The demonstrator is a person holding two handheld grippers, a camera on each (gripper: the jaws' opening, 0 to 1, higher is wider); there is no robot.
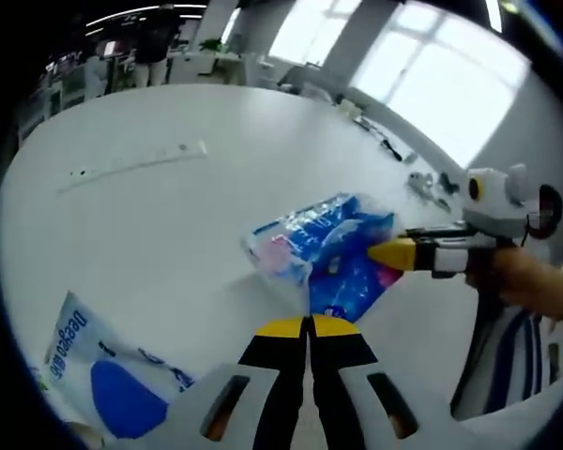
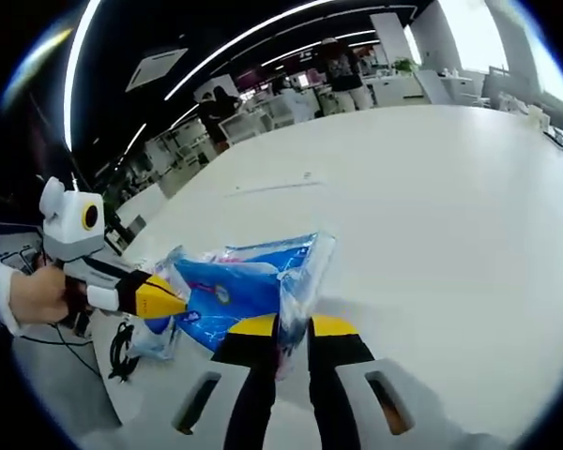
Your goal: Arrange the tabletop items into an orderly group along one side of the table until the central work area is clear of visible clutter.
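A blue plastic packet [image 1: 324, 246] lies crumpled on the white table [image 1: 169, 225], slightly raised at one end. My right gripper [image 2: 291, 328] is shut on the clear edge of this blue packet [image 2: 235, 286]; in the left gripper view it comes in from the right [image 1: 377, 253], pinching the packet's right side. My left gripper [image 1: 310, 326] is shut with nothing between its jaws, just short of the packet. A white and blue packet [image 1: 94, 375] lies flat beside it at the lower left. In the right gripper view the left gripper [image 2: 174, 302] points at the blue packet's left end.
A long pale strip [image 1: 136, 164] lies on the far side of the table. Small tools and cables [image 1: 430, 186] sit near the right edge. A black cable [image 2: 122, 354] hangs by the table's edge. A person's hand [image 1: 521, 281] holds the right gripper.
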